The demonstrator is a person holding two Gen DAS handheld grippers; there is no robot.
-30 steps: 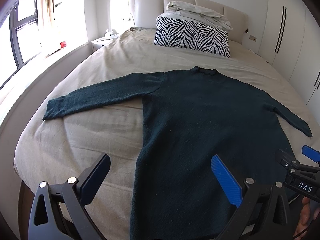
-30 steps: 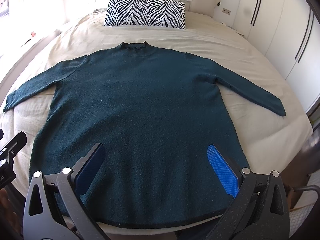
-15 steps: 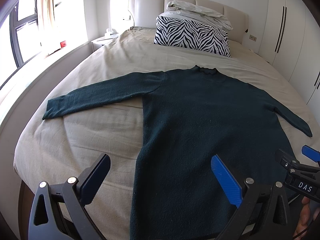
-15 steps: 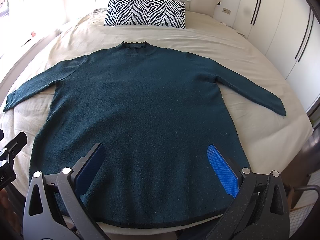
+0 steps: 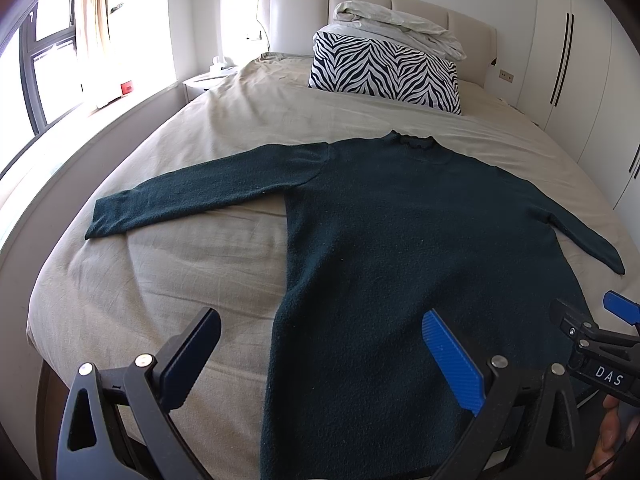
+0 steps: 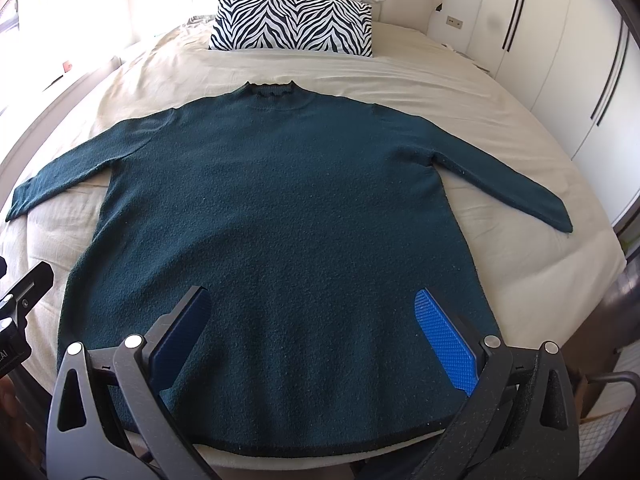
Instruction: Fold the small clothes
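**A:** What does your left wrist camera show?

**B:** Your left gripper [image 5: 320, 354] hangs above the foot of the bed [image 5: 180, 280], its two fingers spread wide with nothing between them. One finger [image 5: 190, 356] sits over bare beige sheet, the blue-padded one [image 5: 452, 364] over the sweater [image 5: 400, 260]. That dark teal sweater lies flat, front up, collar pointing toward the headboard [image 5: 376, 12]. Its sleeve [image 5: 208, 192] on the window side stretches out straight across the sheet. A zebra-print pillow [image 5: 384, 74] leans at the head of the bed, with a folded pale duvet [image 5: 400, 30] on top of it. At the lower right edge you see the tip of your right gripper [image 5: 592, 332].

**A:** And the right wrist camera?

**B:** Your right gripper [image 6: 316, 338] is also spread wide and holds nothing. Both its pads [image 6: 444, 340] float above the lower part of the sweater [image 6: 280, 208], just short of the hem [image 6: 320, 446]. Here the whole garment is in view, centred on the bed [image 6: 400, 80], both sleeves angled outward and down; the far sleeve [image 6: 508, 180] ends near the bed's edge beside the white wardrobe doors [image 6: 560, 52]. The zebra-print pillow [image 6: 296, 24] stands beyond the collar. Part of your left gripper [image 6: 24, 300] shows at the left edge.
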